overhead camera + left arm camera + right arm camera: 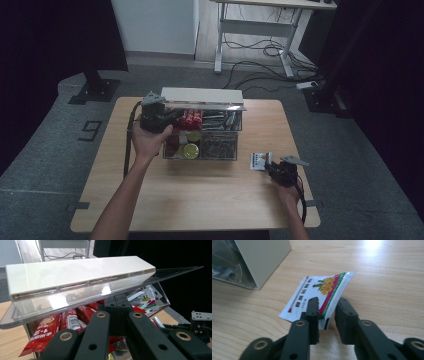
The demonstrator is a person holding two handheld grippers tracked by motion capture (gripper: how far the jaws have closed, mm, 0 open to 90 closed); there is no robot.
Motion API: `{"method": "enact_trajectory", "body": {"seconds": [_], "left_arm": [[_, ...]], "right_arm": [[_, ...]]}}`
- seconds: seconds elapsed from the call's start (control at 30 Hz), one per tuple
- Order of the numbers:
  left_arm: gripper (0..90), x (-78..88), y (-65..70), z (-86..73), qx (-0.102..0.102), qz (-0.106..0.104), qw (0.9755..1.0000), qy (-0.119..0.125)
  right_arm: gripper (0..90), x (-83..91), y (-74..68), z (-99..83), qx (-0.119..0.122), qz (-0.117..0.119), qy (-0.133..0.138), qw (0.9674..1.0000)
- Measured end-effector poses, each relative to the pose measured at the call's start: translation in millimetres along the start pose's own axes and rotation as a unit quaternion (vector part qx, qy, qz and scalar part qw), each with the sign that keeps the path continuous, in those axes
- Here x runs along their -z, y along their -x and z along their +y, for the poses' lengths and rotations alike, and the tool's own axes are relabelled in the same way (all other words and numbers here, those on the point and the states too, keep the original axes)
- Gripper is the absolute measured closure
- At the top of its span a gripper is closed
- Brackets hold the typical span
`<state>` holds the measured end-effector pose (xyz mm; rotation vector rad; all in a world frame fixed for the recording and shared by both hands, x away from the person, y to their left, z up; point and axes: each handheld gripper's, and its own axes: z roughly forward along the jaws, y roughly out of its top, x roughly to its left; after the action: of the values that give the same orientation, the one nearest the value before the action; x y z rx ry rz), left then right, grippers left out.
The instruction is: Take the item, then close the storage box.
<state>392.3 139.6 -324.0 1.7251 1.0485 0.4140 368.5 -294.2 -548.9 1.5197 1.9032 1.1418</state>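
With the left tongs closed beside the clear organizer box under its raised lid, the right tongs stood slightly parted around the sachet lying on the desk right of that box, seemingly just taken out.

The left forearm reaches forward up the bench's left side, its hand gripping the left tool, whose jaws are closed together. The right hand sits low at the right, its tool pointing left with jaws parted.
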Motion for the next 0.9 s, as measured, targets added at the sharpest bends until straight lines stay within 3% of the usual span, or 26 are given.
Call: {"method": "enact_trajectory", "body": {"seconds": [0.13, 0.3, 0.6, 0.9], "left_arm": [[90.0, 0.3, -0.1, -0.2, 0.0, -0.001, 1.0, 0.001], [90.0, 0.5, 0.1, -0.2, 0.0, 0.0, 1.0, 0.001], [90.0, 1.1, -0.3, -1.7, 0.002, -0.001, 1.0, 0.003], [90.0, 2.2, -1.1, -5.7, 0.004, -0.007, 1.0, -0.002]], "right_arm": [[51.1, 1.4, -1.4, 1.0, 0.008, -0.032, -0.002, 0.9995], [44.6, 6.6, -4.4, 3.3, 0.008, -0.044, 0.008, 0.999], [44.6, 17.4, -13.9, 8.6, 0.007, -0.015, 0.035, 0.9993], [47.2, 22.2, -20.5, 9.4, 0.011, -0.001, 0.041, 0.9991]]}}
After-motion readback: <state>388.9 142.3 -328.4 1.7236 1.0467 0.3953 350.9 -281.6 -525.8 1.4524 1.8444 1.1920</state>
